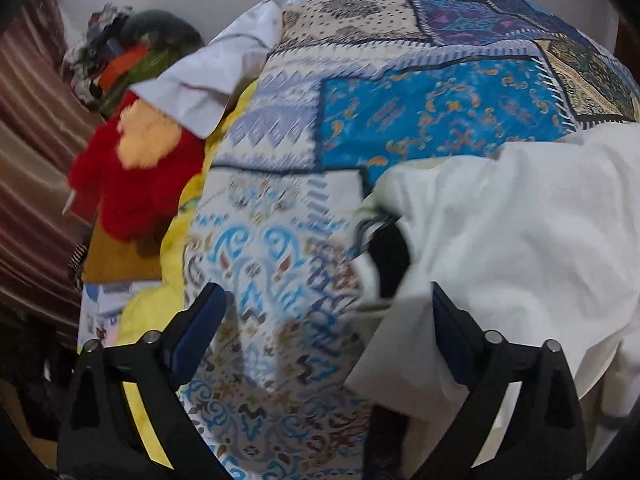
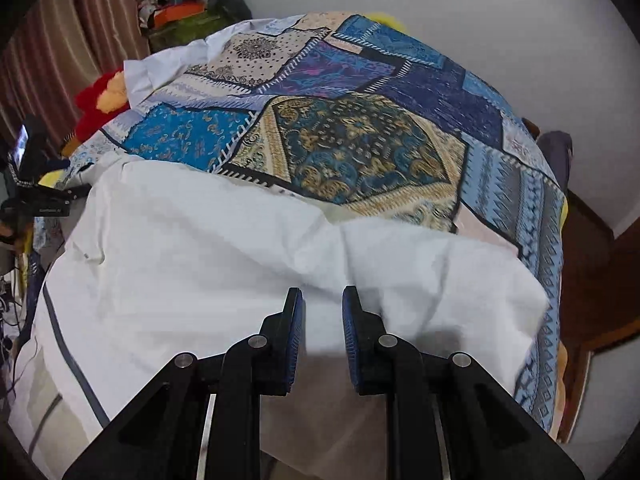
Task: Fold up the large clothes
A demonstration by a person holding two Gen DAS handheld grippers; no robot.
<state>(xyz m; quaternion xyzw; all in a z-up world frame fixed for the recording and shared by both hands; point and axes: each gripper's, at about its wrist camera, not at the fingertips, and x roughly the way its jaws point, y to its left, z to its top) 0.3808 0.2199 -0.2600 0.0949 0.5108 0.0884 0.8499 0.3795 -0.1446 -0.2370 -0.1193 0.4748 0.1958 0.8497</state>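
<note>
A large white garment (image 2: 248, 264) lies spread over the near part of a bed covered by a blue and beige patchwork bedspread (image 2: 352, 148). My right gripper (image 2: 322, 304) hovers low over the garment's near middle. Its jaws are almost together, and I see no fold pinched between its blue pads. In the left wrist view the white garment (image 1: 520, 248) fills the right side, with a dark opening at its edge. My left gripper (image 1: 326, 304) stands wide open at that edge, its left finger over the bedspread (image 1: 272, 272) and its right finger on the white cloth, with nothing between the pads.
A red and yellow plush toy (image 1: 136, 168) and yellow cloth (image 1: 176, 240) lie at the bed's left side. Beyond are a pile of clutter (image 2: 180, 0) and striped brown curtains (image 2: 80, 40). A white wall stands behind the bed, and brown wooden furniture (image 2: 592, 264) is on the right.
</note>
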